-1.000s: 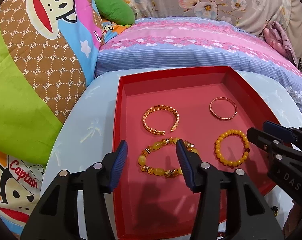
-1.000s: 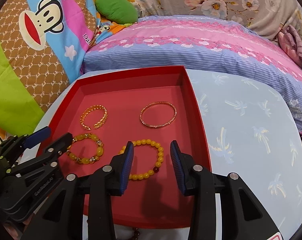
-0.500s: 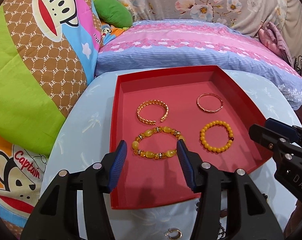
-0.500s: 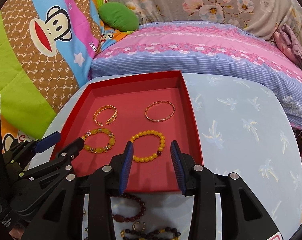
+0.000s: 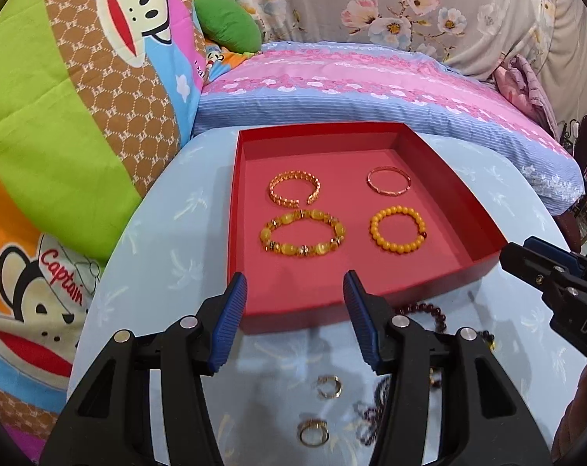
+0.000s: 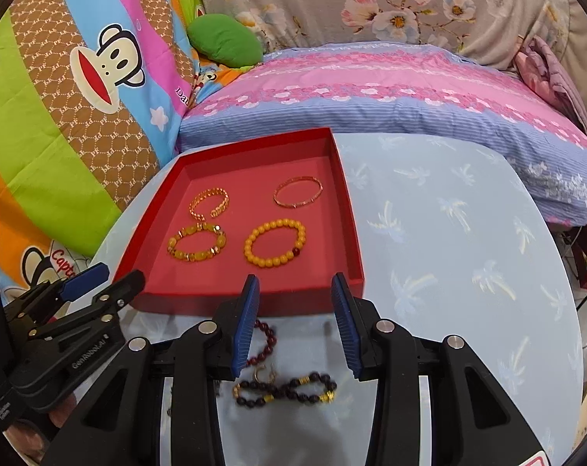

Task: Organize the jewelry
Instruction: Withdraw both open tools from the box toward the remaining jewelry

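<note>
A red tray [image 5: 250, 312] [image 6: 347, 209] holds a gold cuff [image 5: 294, 192], a thin gold bangle [image 5: 389, 181], an amber bead bracelet [image 5: 302, 233] and a yellow bead bracelet [image 5: 397, 229]. My left gripper [image 5: 295, 322] is open and empty over the tray's near rim. My right gripper [image 6: 295, 326] is open and empty above loose pieces on the table: a dark red bead bracelet [image 6: 268, 339], a dark bead string with gold spacers [image 6: 285, 390] and a small gold ring [image 6: 263, 373]. Two gold rings [image 5: 329, 386] [image 5: 313, 432] lie below the left gripper.
The light blue round table [image 6: 448, 256] stands against a pink and blue striped bed [image 5: 351, 85]. Cartoon monkey bedding [image 5: 79, 97] and a green cushion [image 5: 227, 23] rise at the left. The table edge drops off at the right.
Both grippers have drawn back from over the tray toward the table's near side. The loose bracelets and rings in front of the tray have come into view. Both stay open.
</note>
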Tool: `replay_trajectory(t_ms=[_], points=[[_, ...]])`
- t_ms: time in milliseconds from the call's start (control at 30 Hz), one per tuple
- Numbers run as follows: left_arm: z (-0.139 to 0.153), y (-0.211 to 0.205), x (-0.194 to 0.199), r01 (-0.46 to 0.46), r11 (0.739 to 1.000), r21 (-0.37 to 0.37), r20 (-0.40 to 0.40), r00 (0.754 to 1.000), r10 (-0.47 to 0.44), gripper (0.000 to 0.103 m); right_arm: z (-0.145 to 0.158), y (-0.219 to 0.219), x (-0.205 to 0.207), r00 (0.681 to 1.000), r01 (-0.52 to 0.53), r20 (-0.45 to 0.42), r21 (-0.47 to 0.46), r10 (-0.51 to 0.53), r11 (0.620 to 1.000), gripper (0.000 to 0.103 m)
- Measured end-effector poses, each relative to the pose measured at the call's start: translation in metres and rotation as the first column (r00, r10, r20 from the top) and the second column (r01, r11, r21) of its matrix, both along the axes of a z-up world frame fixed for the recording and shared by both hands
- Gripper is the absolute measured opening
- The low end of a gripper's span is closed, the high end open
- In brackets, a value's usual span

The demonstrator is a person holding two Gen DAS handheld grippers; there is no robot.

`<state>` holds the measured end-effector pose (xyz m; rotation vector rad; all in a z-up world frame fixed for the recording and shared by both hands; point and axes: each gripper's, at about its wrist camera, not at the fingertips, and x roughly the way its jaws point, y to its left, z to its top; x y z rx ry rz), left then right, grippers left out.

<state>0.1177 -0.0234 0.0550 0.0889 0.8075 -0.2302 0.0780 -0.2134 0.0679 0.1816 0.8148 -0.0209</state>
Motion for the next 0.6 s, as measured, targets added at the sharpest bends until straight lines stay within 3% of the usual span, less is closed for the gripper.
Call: replay_trajectory(t_ms=[600], points=[[-0.030, 0.012, -0.061, 0.013, 0.998, -0.055, -0.098, 0.995, -0.018, 0.049, -0.049, -0.009, -0.055, 0.993, 0.046, -0.110, 0.032, -0.043, 0.998, 0.038]])
